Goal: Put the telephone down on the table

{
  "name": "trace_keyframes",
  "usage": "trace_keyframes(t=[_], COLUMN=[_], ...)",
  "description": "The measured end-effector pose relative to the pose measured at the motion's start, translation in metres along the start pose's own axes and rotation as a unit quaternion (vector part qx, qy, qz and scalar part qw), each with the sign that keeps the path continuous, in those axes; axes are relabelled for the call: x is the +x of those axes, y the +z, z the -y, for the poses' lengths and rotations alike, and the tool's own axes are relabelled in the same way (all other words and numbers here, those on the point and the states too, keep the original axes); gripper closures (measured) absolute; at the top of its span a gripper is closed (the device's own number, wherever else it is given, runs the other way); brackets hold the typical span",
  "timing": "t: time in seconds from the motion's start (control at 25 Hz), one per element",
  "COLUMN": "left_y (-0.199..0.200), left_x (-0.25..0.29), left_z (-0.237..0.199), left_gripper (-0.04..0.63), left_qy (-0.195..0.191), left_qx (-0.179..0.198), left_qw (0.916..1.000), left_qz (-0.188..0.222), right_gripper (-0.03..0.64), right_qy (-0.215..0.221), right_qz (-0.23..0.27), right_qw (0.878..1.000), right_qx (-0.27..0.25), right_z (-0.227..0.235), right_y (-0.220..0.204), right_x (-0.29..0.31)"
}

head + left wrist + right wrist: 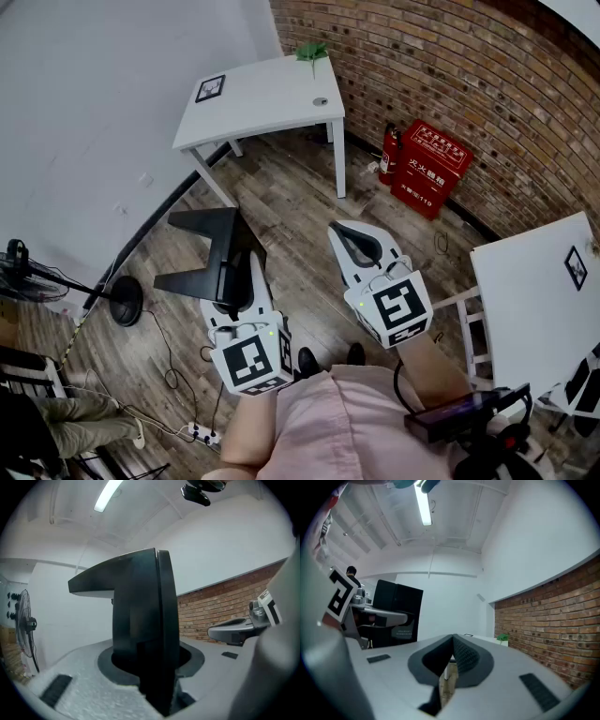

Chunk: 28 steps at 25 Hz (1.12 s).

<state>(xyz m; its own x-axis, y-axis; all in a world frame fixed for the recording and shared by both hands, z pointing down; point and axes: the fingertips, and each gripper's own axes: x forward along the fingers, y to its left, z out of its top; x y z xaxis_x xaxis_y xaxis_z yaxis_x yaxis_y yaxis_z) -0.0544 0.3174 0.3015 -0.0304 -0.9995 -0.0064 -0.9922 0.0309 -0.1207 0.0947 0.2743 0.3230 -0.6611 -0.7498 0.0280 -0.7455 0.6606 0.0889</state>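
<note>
**Pink shirt front lowest in head view, both tools out ahead; left tool clamps the telephone over the floor**

Shirt (347, 422) and both forearms fill the bottom of the head view. Marker cubes (251, 364) sit just ahead of them.

- Left tool (242, 281): jaws part-way closed and clamped on the black telephone (208, 255). The left gripper view shows it upright between the pads, gripped at its lower edge. The body rises above the jaws, with a flat wing jutting to the left.
- In the head view the telephone sticks out forward and left of the jaw tips, in the air over the wood floor (281, 197). It touches neither table.
- Right tool (354, 234): jaws fully together, nothing between them. It is just beside the left tool, tips slightly further forward.

Room to move:
- White table (262, 103) is ahead, well apart from the telephone. Its near edge faces the tools. It carries a marker card (210, 88) at the left corner, a green item (312, 52) at the far edge and a small round piece (321, 100) near the right edge. The middle of the top is bare.
- Second white table (534, 300) is to the right, past the right tool.
- Brick wall (450, 75) with a red fire-extinguisher box (431, 167) stands between the two tables.
- Left side has a fan stand (125, 300), cables and a power strip (202, 433) on the floor.

Pose: both tools level, pointing forward, side by side.
</note>
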Motion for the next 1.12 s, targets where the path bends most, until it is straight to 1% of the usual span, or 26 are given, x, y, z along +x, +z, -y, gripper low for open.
trace_keyframes(t=[0.28,0.4,0.52,0.6,0.64,0.68,0.72,0.88,1.12], left_y=[0.001,0.003,0.003,0.003,0.004,0.004,0.004,0.001,-0.009], left_x=[0.007,0.01,0.012,0.014,0.015,0.016,0.017,0.024,0.045], left_z=[0.012,0.015,0.021,0.025,0.027,0.029,0.031,0.033,0.021], left_gripper=[0.428,0.428,0.428,0.428,0.428,0.428,0.428,0.428,0.428], left_qy=[0.001,0.002,0.003,0.004,0.004,0.003,0.002,0.0,-0.007], left_qx=[0.005,0.005,0.004,0.005,0.005,0.004,0.002,-0.002,-0.008], left_qw=[1.0,1.0,1.0,1.0,1.0,1.0,1.0,1.0,0.9998], left_qz=[-0.001,-0.002,-0.001,-0.001,-0.001,-0.002,-0.002,-0.007,-0.018], right_gripper=[0.614,0.612,0.612,0.611,0.593,0.529,0.489,0.448,0.44], right_qy=[0.005,0.001,0.0,0.007,0.014,0.021,0.026,0.027,0.027], right_qz=[0.002,0.002,0.006,0.012,0.015,0.018,0.02,0.025,0.017], right_qw=[1.0,1.0,1.0,0.999,0.999,0.999,0.999,0.999,0.999], right_qx=[0.008,0.009,0.023,0.029,0.031,0.033,0.035,0.038,0.04], right_z=[0.01,0.018,0.027,0.031,0.031,0.033,0.035,0.046,0.054], right_y=[0.002,0.0,-0.004,-0.004,-0.003,-0.002,-0.002,-0.002,-0.005], right_x=[-0.001,-0.001,-0.002,-0.003,-0.003,-0.003,-0.003,0.003,0.026])
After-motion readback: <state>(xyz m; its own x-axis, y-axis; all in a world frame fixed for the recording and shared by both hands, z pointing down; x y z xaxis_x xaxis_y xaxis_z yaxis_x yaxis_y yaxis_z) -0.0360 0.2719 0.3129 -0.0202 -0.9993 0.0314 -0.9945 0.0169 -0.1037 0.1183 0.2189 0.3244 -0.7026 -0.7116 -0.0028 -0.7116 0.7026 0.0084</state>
